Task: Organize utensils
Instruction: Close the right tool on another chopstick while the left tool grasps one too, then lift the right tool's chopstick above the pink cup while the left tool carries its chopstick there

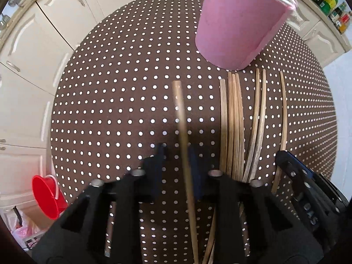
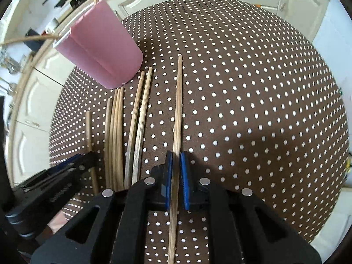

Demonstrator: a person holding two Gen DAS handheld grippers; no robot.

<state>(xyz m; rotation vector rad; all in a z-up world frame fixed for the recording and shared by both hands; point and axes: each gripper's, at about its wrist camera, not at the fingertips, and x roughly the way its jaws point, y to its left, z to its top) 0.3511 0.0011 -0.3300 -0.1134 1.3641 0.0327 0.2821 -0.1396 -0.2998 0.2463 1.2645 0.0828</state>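
Writing on the grippers is too blurred to read. Left gripper has its pads apart around one raised bamboo chopstick, not clearly touching. Right gripper straddles the rightmost chopstick on the dotted tablecloth, pads slightly apart. Loose chopsticks lie between them, near the pink cup.

The cup loses its rim to the top edge in the left view. A blurred stick runs off the bottom edge there. The left gripper hides the lower ends of several sticks in the right view.
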